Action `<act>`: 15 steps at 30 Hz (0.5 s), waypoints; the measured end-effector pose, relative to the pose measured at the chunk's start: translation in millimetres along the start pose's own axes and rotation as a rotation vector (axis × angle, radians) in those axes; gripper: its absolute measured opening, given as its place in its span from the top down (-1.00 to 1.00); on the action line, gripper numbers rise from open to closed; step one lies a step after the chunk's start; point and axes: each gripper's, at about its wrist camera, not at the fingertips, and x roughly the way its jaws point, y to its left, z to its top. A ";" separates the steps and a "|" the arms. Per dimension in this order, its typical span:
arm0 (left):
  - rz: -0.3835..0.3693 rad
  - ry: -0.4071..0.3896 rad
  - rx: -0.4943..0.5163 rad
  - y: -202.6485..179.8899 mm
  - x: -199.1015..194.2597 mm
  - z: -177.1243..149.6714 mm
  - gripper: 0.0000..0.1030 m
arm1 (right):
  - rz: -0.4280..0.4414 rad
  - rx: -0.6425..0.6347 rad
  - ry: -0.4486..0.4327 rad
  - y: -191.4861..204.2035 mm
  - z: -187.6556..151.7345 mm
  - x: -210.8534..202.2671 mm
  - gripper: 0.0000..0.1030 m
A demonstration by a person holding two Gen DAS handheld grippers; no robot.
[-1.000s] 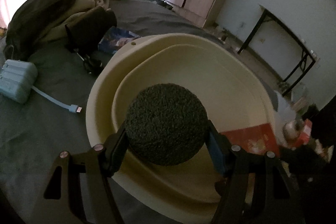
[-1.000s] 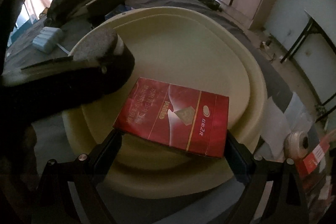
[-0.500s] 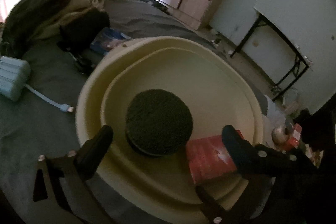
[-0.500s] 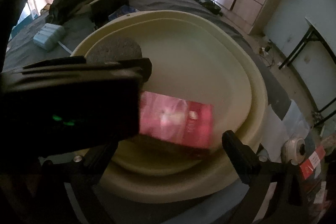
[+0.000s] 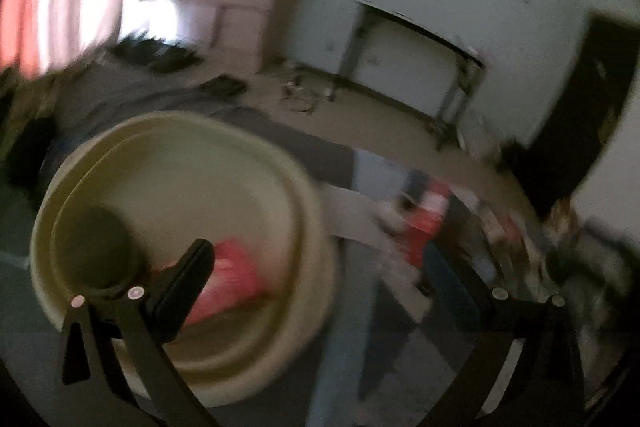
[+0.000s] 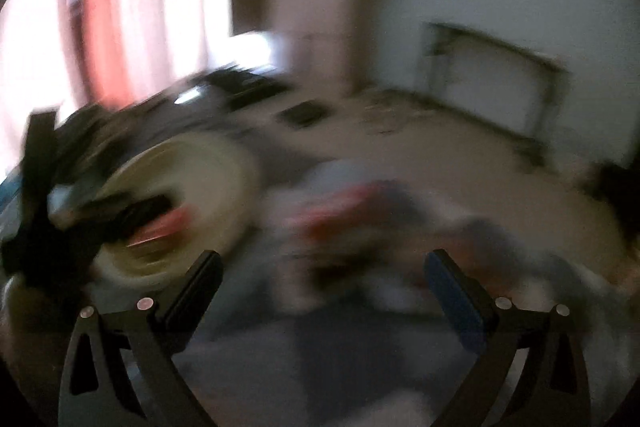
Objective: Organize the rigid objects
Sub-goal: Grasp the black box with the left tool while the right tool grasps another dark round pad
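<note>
**Both grippers empty, two things lying in the basin**

I see my left gripper [image 5: 316, 259] with its jaws spread wide and nothing between them. Behind its left finger sits a cream basin [image 5: 316, 227] on the dark bed [image 5: 280, 143]. Inside the basin lie a dark round sponge [image 5: 96, 243] and, just beside it, a red box [image 5: 232, 279]. My right gripper [image 6: 322, 271] has its jaws opening, empty, over blurred clutter. From there the basin [image 6: 224, 195] shows far left, heavily blurred.

Cream basin [image 5: 320, 227] blocks left; clutter [image 5: 432, 223] right.
</note>
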 end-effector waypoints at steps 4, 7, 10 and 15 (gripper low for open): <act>0.012 0.019 0.106 -42.4 3.5 -2.2 -1.00 | -0.148 0.216 -0.040 -81.9 -14.7 -37.4 -0.99; -0.035 0.032 0.144 -63.7 -3.7 4.2 -1.00 | -0.230 0.369 -0.078 -129.2 -36.5 -61.4 -0.99; -0.087 0.068 0.286 -102.9 7.7 10.7 -1.00 | -0.240 0.456 -0.070 -155.1 -58.5 -61.4 -0.99; -0.111 0.029 0.317 -131.4 13.7 9.4 -1.00 | -0.276 0.579 0.030 -192.0 -87.1 -43.8 -0.99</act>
